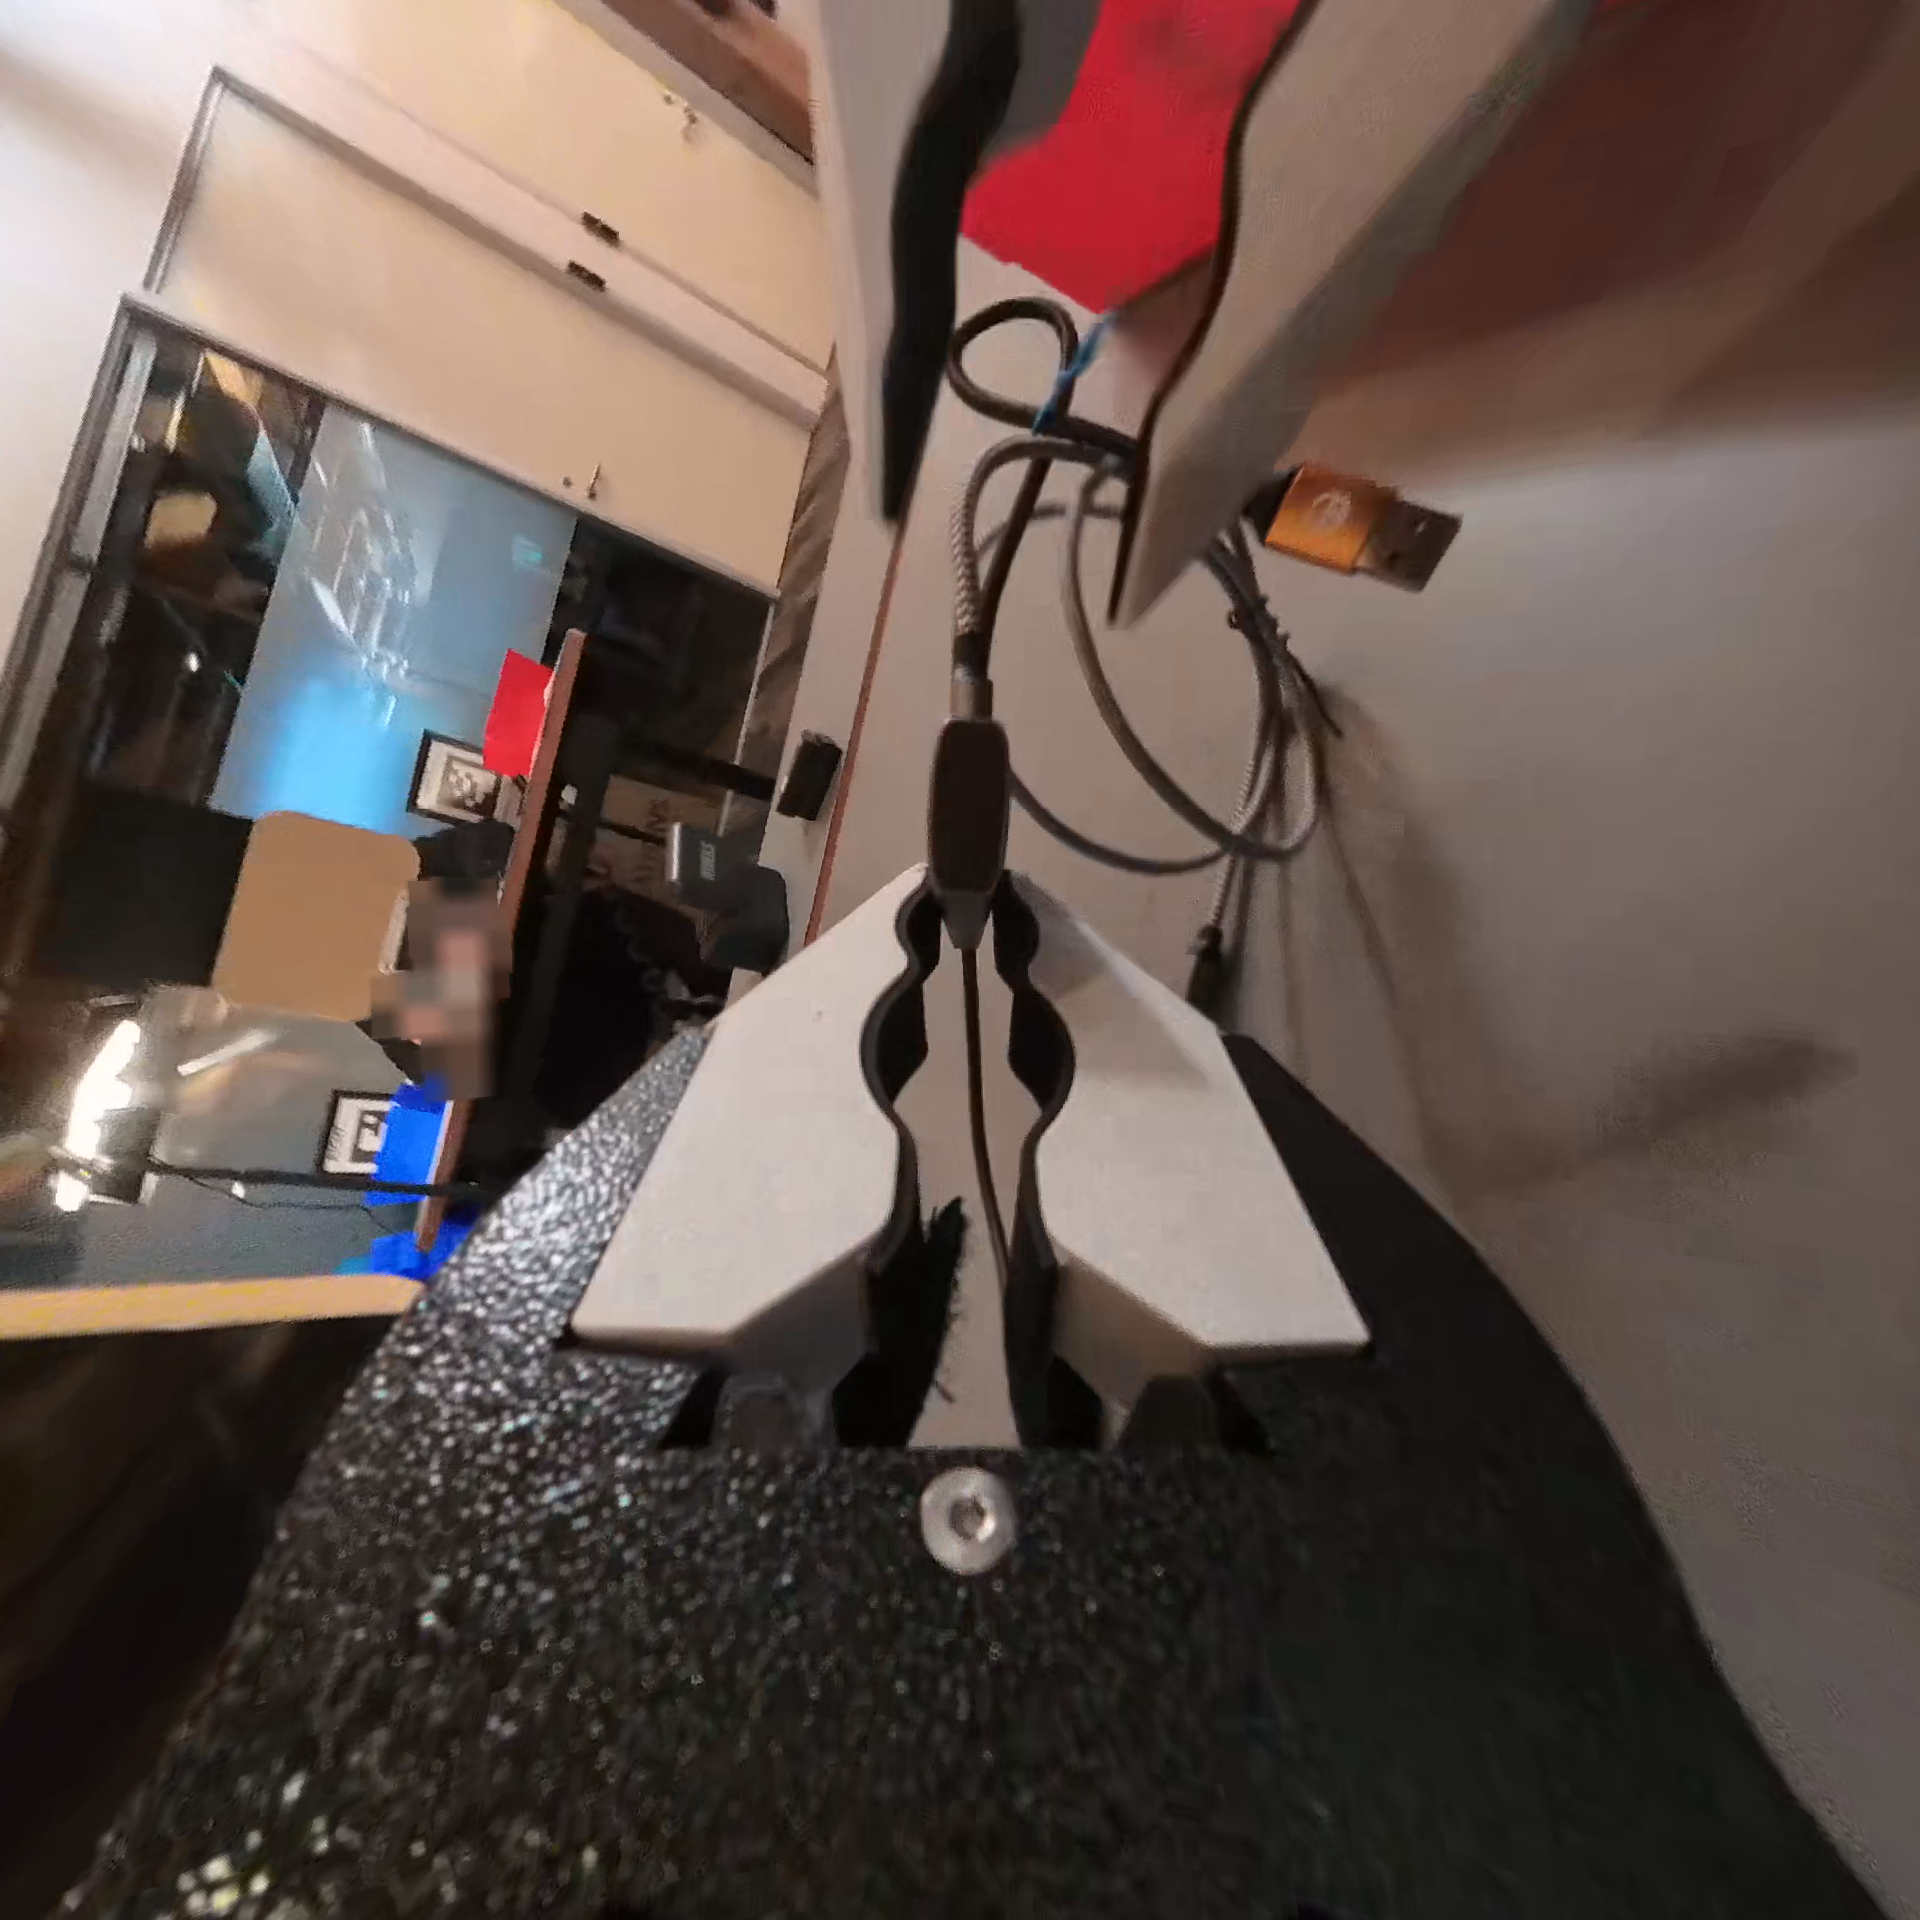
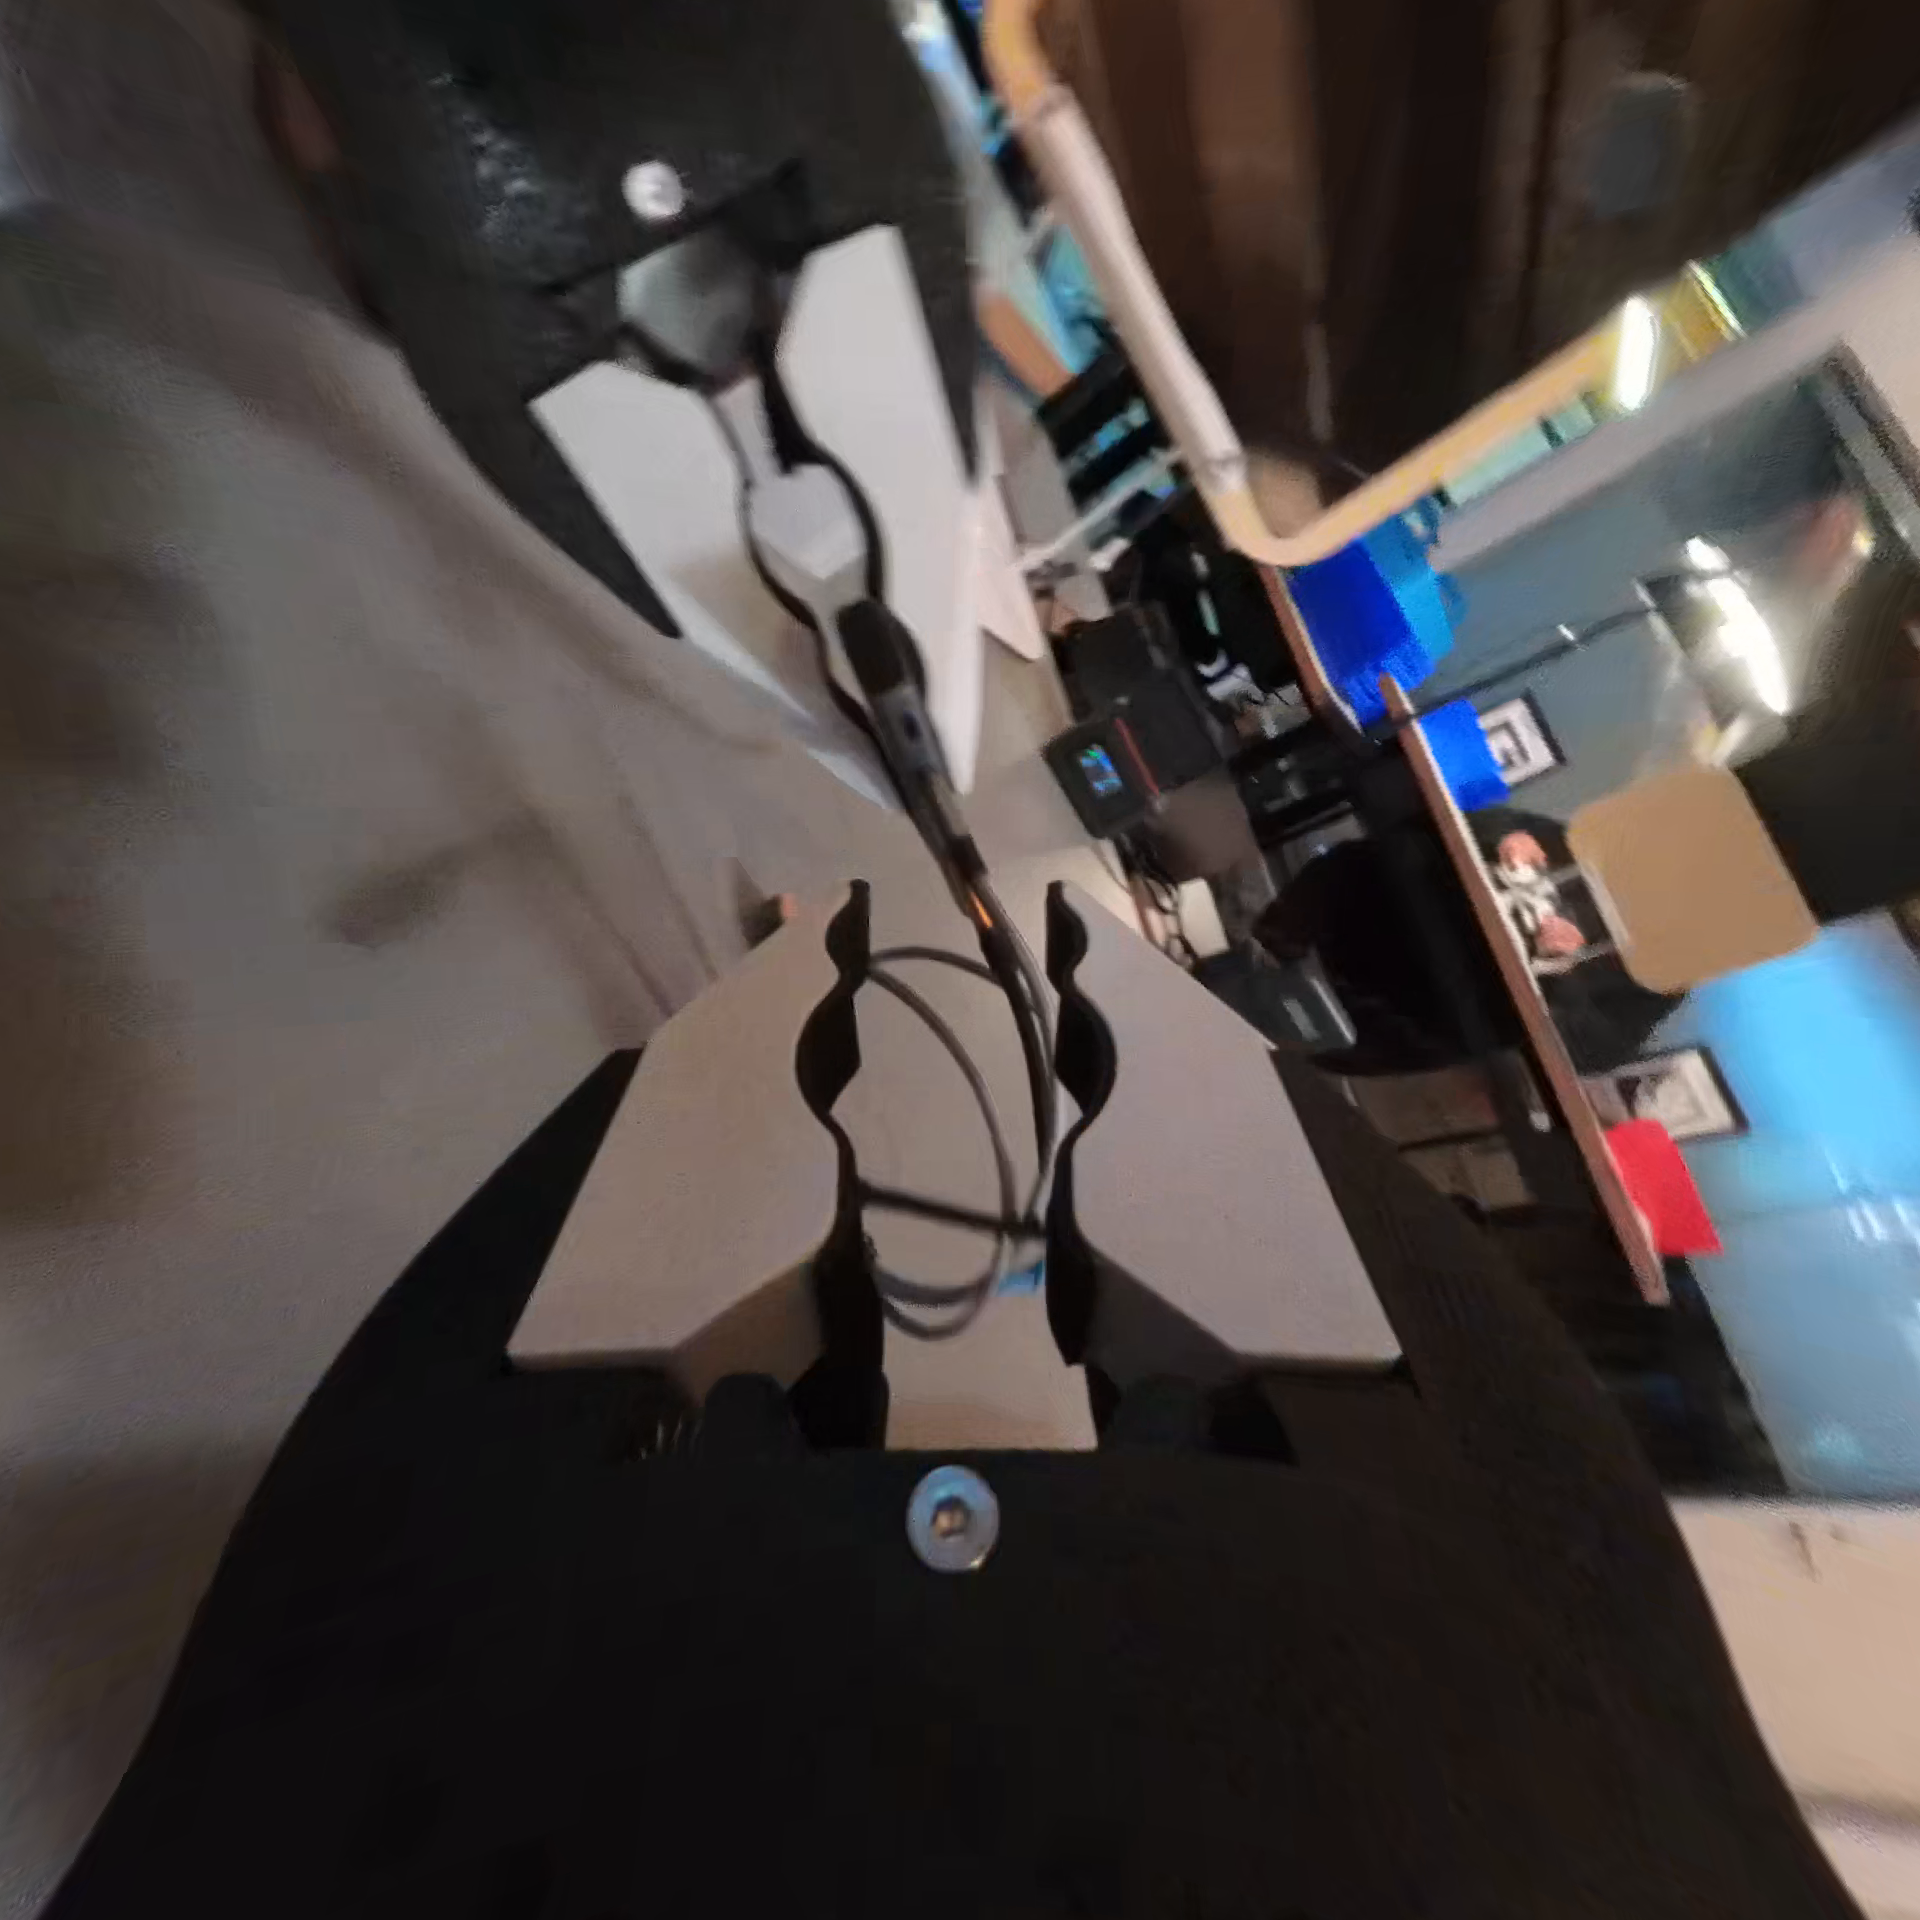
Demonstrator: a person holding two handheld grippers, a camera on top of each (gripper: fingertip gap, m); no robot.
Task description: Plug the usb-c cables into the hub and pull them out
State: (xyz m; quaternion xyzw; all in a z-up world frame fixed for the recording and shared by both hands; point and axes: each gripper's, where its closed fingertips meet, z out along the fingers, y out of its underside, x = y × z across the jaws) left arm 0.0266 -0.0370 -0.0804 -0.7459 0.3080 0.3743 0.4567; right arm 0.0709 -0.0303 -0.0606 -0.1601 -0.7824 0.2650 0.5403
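The left gripper (image 1: pixel 966 914) is pinching a dark hub (image 1: pixel 968 821) at its fingertips, jaws nearly closed around the hub's near end. A braided cable (image 1: pixel 966 582) is running out of the hub's far end, so 1 plug is seated there. Beyond the hub, loose grey cables (image 1: pixel 1262 727) are looping over the pale table (image 1: pixel 1610 831), and an orange USB plug (image 1: pixel 1351 525) is lying farther out, apart from the hub. In the right wrist view, the right gripper (image 2: pixel 956 914) is standing with its jaws wide apart, holding nothing; the hub (image 2: pixel 894 696) is just beyond its tips, the cable passing between them.
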